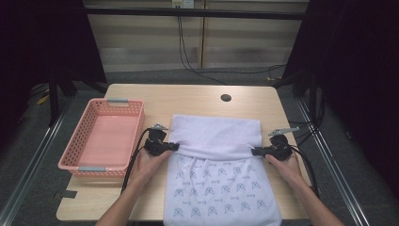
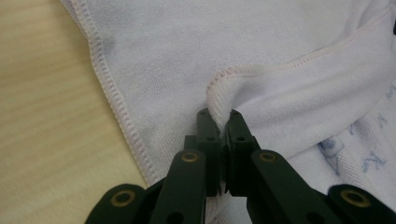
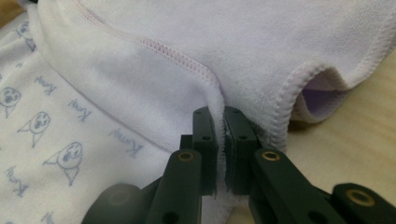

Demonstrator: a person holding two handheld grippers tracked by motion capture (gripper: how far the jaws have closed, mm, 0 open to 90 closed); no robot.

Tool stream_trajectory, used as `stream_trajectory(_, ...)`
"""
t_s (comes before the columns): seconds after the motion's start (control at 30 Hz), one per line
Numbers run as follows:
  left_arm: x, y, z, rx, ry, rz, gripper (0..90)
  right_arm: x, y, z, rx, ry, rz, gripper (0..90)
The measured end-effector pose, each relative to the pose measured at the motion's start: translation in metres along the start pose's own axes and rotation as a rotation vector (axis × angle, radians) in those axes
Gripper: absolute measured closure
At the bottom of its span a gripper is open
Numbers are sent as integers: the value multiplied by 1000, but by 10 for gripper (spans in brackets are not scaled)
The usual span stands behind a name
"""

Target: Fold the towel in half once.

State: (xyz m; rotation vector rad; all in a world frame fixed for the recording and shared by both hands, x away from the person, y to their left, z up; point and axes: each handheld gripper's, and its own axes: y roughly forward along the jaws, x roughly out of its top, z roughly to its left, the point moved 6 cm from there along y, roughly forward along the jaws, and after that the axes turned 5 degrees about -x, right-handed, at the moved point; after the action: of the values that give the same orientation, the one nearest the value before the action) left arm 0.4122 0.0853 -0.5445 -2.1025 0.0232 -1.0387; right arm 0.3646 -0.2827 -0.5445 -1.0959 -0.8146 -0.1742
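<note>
Towel: a white towel [image 1: 214, 165] lies flat on the wooden table [image 1: 188, 96], to the right of the pink basket, running from mid-table down to the near edge. Its far part is folded over toward the person, showing a plain pale side; the near part shows a blue printed pattern of small faces and lettering.

Fold edge: the folded-over hem crosses the towel from side to side, between the two grippers.

Left gripper: the left gripper [image 1: 173, 146] sits at the towel's left edge, between towel and basket. In the left gripper view its jaws are closed on a pinched-up ridge of stitched hem [image 2: 219, 105], the cloth rising between the tips.

Right gripper: the right gripper [image 1: 255, 151] is at the towel's right edge, level with the left one. In the right gripper view its jaws are clamped together on the hem [image 3: 219, 109], and a loop of cloth beside them stands open just off the table.

Hands: the person's hands hold both grippers from the near side of the towel, with cables trailing back along the forearms.

Basket: the pink basket [image 1: 115, 106] stands just left of the towel, apart from it, with grey handles at both ends.

Table hole: a round dark hole [image 1: 226, 98] lies beyond the towel's far edge.
</note>
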Motion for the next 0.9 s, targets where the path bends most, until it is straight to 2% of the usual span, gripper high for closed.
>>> stream_trajectory(0.13,13,7,9,53,19,11,870,10,8,-7,-25,0,-13,849)
stream_trajectory(0.17,18,8,14,66,-7,21,870,17,13,-12,-37,8,-17,849)
stream_trajectory(0.23,20,10,14,78,-11,23,871,19,15,-14,-39,8,-18,849)
stream_trajectory(0.27,21,11,13,87,4,16,871,22,17,-15,-50,6,-18,849)
stream_trajectory(0.37,21,11,20,55,-19,0,871,25,20,-19,-37,15,-23,849)
stream_trajectory(0.47,27,14,24,73,-8,0,871,28,22,-21,-50,28,-29,849)
stream_trajectory(0.53,33,18,29,89,-16,-18,871,32,25,-22,-57,28,-33,849)
stream_trajectory(0.63,41,23,35,101,-8,-3,871,37,30,-27,-65,42,-48,849)
stream_trajectory(0.7,45,25,38,100,3,-1,871,39,32,-28,-66,61,-51,848)
stream_trajectory(0.73,47,25,41,103,-17,-13,871,40,32,-29,-71,61,-49,848)
stream_trajectory(0.8,47,27,44,78,-41,-41,871,41,33,-28,-79,57,-46,848)
stream_trajectory(0.83,47,25,43,78,-43,-29,872,40,32,-28,-74,58,-53,848)
stream_trajectory(0.87,47,25,43,78,-43,-29,873,40,32,-28,-74,58,-53,848)
stream_trajectory(0.9,48,23,40,81,-17,-20,872,43,28,-31,-71,62,-60,848)
